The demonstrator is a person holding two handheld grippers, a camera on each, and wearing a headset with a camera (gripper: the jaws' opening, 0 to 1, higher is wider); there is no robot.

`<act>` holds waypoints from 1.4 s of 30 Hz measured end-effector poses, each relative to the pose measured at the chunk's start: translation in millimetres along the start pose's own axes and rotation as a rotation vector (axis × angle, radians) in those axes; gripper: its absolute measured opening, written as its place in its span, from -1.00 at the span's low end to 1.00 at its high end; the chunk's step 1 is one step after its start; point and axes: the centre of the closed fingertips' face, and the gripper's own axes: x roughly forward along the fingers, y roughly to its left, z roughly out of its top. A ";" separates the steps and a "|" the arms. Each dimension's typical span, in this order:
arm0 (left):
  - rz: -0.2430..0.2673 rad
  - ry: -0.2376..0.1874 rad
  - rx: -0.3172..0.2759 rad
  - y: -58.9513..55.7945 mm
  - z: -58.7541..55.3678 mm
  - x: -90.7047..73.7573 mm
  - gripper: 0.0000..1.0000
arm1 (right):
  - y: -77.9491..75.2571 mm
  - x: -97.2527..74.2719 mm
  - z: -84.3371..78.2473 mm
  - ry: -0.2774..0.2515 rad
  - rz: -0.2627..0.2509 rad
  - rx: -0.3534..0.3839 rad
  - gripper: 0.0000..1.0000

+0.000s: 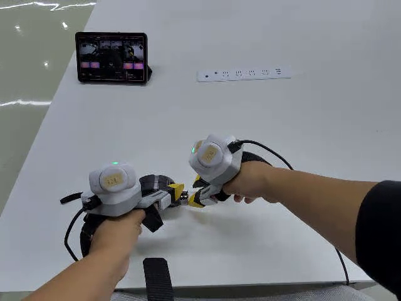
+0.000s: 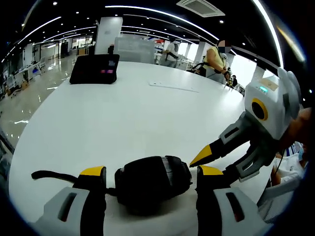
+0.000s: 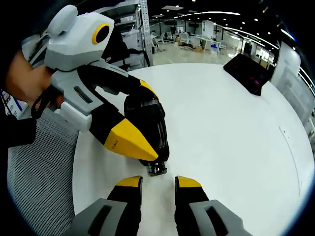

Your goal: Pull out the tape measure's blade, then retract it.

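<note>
- Currently the left gripper (image 2: 151, 173) is clamping the black tape measure with its rounded case (image 2: 152, 186), one yellow-tipped jaw pressing on each side. It is holding the case low over the white workbench (image 1: 282, 125); whether the case is touching the surface I cannot tell.
- The right gripper (image 3: 159, 183) is waiting with its jaws parted by a narrow gap and is gripping nothing. The small metal hook tab (image 3: 157, 169) at the blade's end is lying just ahead of the tips, not between them.
- No length of blade is showing outside the case, so the task is looking barely begun: the pull-out is not yet made, and the retraction is waiting behind it.
- What is remaining, by my judgement: closing on the tab, drawing the blade out while the case is being held, then letting it run back in.
- Bare tabletop is stretching out to the right of the two grippers, which is giving ample room for a long sideways pull.
- The black tablet on its stand (image 1: 111, 58) and the white power strip (image 1: 244, 74) are sitting well apart from the work, at the far side.
- The bench's front edge is running close under both hands, so room towards the person is looking tight.
- A black cable (image 1: 269, 150) is trailing from the right gripper across the table, and it may be dragging along during the pull.
</note>
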 end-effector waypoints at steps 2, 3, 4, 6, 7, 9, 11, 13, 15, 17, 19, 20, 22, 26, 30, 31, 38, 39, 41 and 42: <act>-0.009 -0.002 0.005 -2.8 -0.1 -0.1 0.54 | 1.8 -4.4 -1.2 -0.016 -0.003 0.012 -0.47; -0.010 -0.001 0.010 -3.7 0.0 -0.3 0.60 | 2.2 -6.3 -1.5 -0.023 -0.007 0.015 -0.47; -0.009 -0.001 0.020 -5.0 0.3 -0.7 0.65 | 2.5 -8.0 -0.8 -0.035 -0.011 0.019 -0.48; -0.022 -0.002 0.034 -8.5 1.0 -1.6 0.66 | 4.1 -12.4 -1.8 -0.053 -0.014 0.029 -0.46; -0.034 -0.003 0.033 -10.6 1.7 -2.1 0.68 | 4.0 -14.6 -2.6 -0.061 -0.020 0.028 -0.45; -0.041 -0.004 0.036 -11.9 2.6 -2.5 0.73 | 3.5 -17.4 -4.1 -0.069 -0.027 0.037 -0.46; -0.055 -0.004 0.032 -12.4 2.2 -2.2 0.76 | 1.9 -20.5 -5.3 -0.081 -0.039 0.061 -0.43; -0.063 -0.009 0.027 -12.0 3.7 -3.5 0.80 | 1.5 -23.3 -7.2 -0.088 -0.044 0.072 -0.41; -0.075 -0.013 0.026 -11.6 4.3 -4.5 0.88 | 2.2 -27.1 -9.5 -0.095 -0.052 0.085 -0.40; -0.100 -0.008 0.031 -14.7 3.4 -6.5 0.98 | 5.0 -30.8 -13.8 -0.101 -0.047 0.099 -0.36; -0.120 0.002 0.049 -15.8 1.7 -8.7 0.98 | 6.8 -33.7 -18.5 -0.104 -0.049 0.099 -0.34; -0.139 0.012 0.067 -18.2 -0.7 -10.5 0.98 | 7.4 -36.2 -22.2 -0.104 -0.053 0.101 -0.34; -0.165 0.018 0.088 -20.4 -3.1 -12.5 0.98 | 6.9 -41.1 -27.0 -0.111 -0.064 0.109 -0.32; -0.206 0.037 0.106 -23.3 -7.4 -16.5 0.98 | 4.9 -50.4 -36.8 -0.121 -0.083 0.134 -0.26; -0.264 0.101 0.179 -27.2 -19.2 -23.6 0.98 | 6.9 -60.6 -47.3 -0.128 -0.086 0.141 -0.20; -0.278 0.083 0.191 -29.2 -17.3 -25.2 0.98 | 6.9 -63.2 -49.6 -0.128 -0.092 0.134 -0.19; -0.306 0.066 0.209 -17.5 -16.9 -35.0 0.98 | 5.4 -83.7 -61.5 -0.151 -0.120 0.155 -0.14; -0.310 0.054 0.204 -16.0 -14.9 -36.3 0.98 | 4.8 -86.0 -63.3 -0.153 -0.126 0.158 -0.13; -0.322 0.049 0.199 -14.9 -14.4 -40.5 0.98 | 3.4 -91.3 -68.4 -0.160 -0.131 0.163 -0.12; -0.326 0.047 0.207 -14.2 -14.1 -43.0 0.98 | 1.9 -94.3 -71.8 -0.162 -0.138 0.170 -0.11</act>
